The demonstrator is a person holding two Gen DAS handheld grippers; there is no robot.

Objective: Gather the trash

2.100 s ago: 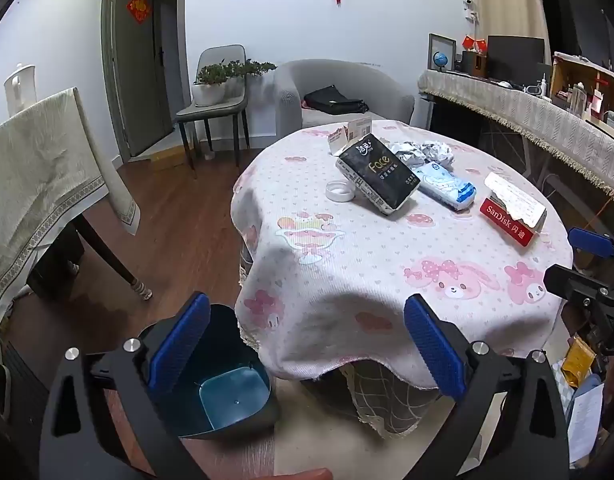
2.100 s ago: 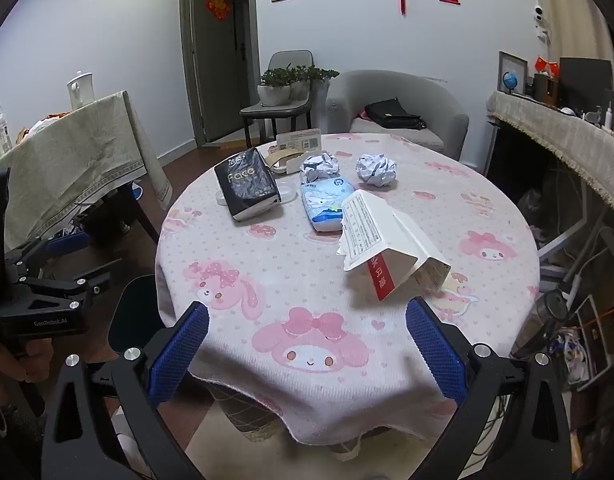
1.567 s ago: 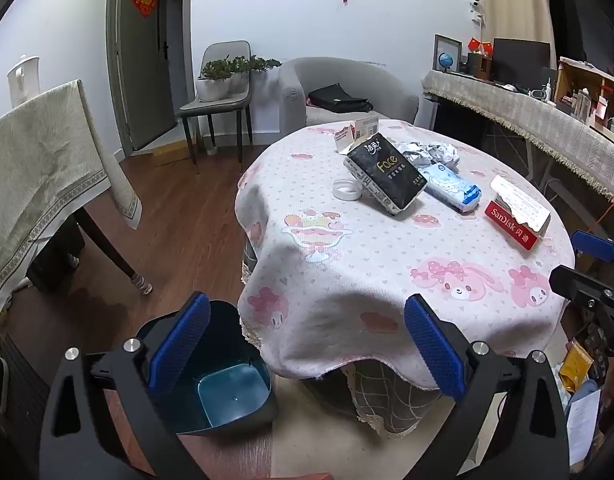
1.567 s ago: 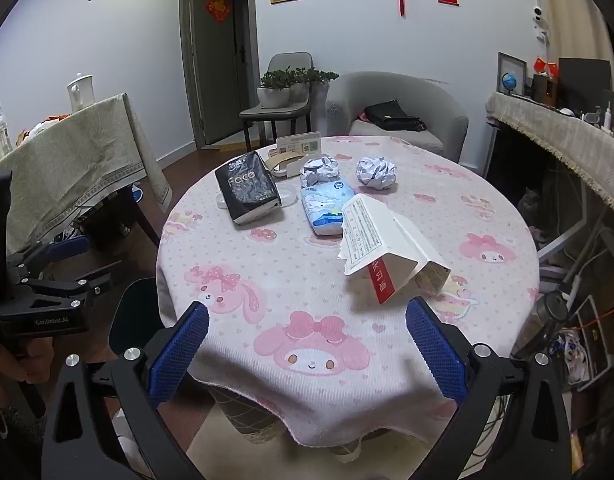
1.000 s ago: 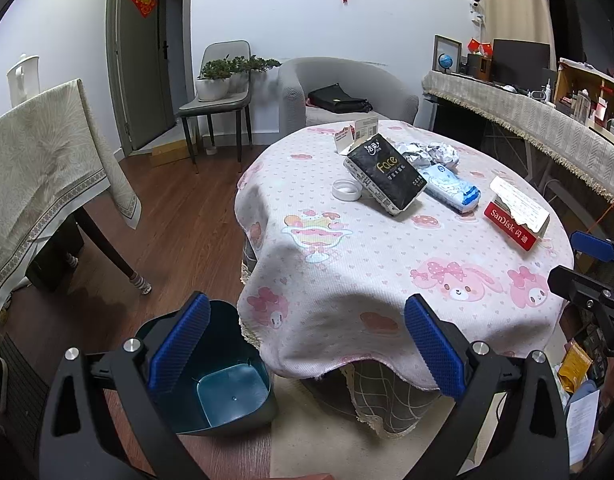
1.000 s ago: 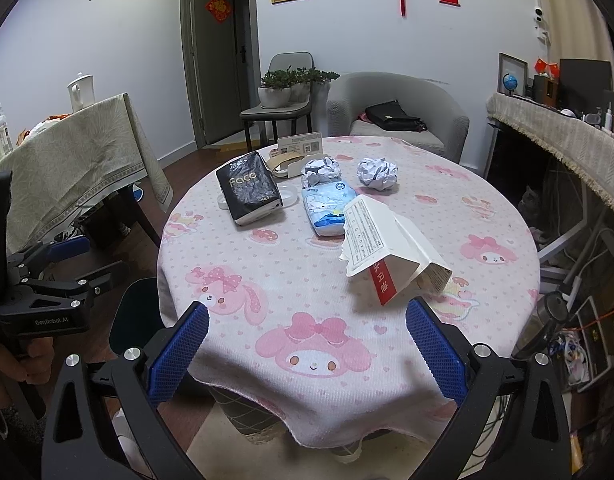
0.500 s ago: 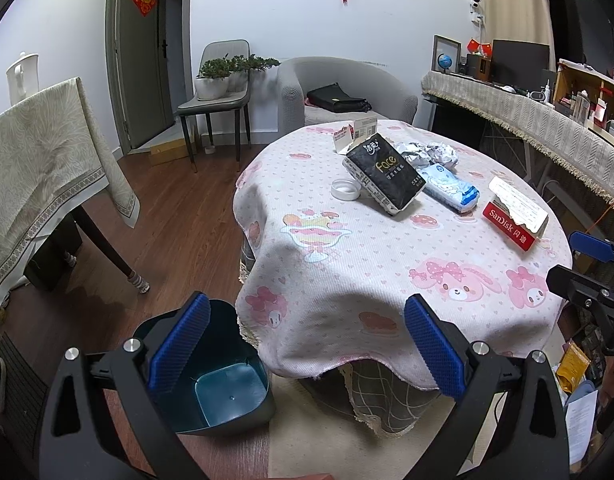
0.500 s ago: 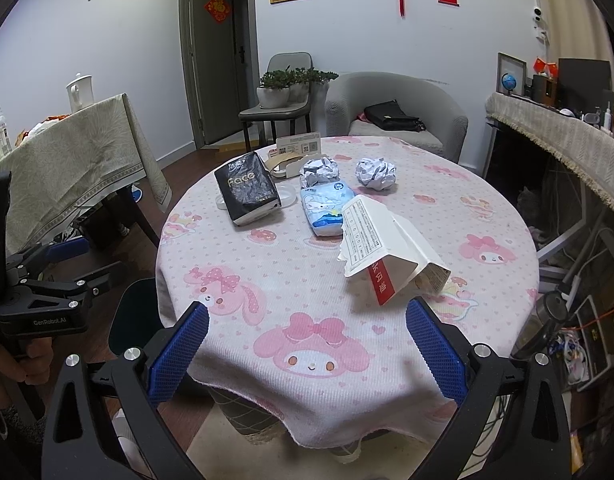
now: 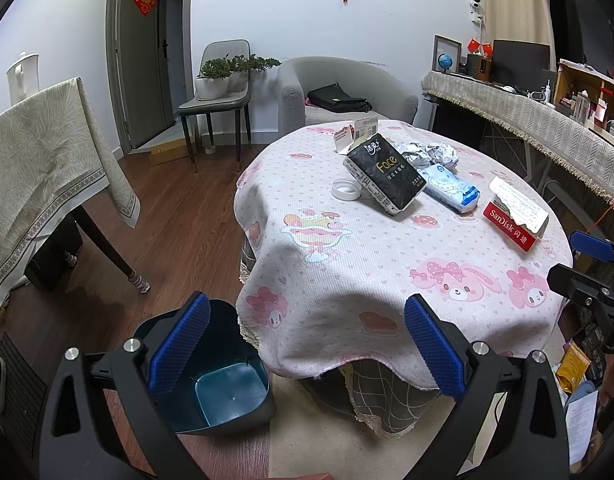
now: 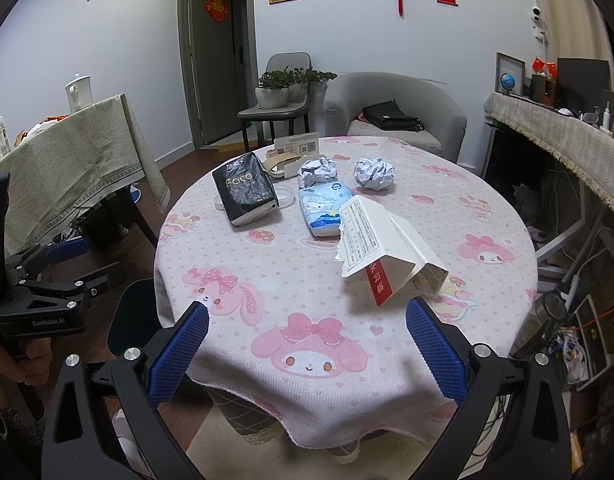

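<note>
A round table [image 10: 487, 216] with a pink cartoon cloth holds two crumpled paper balls [image 10: 373, 174] [image 10: 317, 172], a torn white and red SanDisk carton [image 10: 381, 246] [image 9: 515, 220], a blue tissue pack [image 10: 325, 208], a black Face tissue pack [image 10: 245, 192] [image 9: 385, 178] and a white lid [image 9: 344, 189]. A dark blue trash bin [image 9: 223, 388] stands on the floor left of the table. My left gripper [image 9: 307, 348] is open and empty above the bin and table edge. My right gripper [image 10: 307, 348] is open and empty over the table's near edge.
A side table with a beige cloth [image 9: 39, 168] stands to the left. A grey chair with plants [image 9: 219, 92] and a grey armchair [image 9: 347, 88] stand behind. A long cloth-covered counter [image 9: 527, 116] runs along the right. Card stands [image 10: 297, 146] sit at the table's far side.
Both views shifted only slightly. Both grippers stay open and empty, and nothing on the table moved.
</note>
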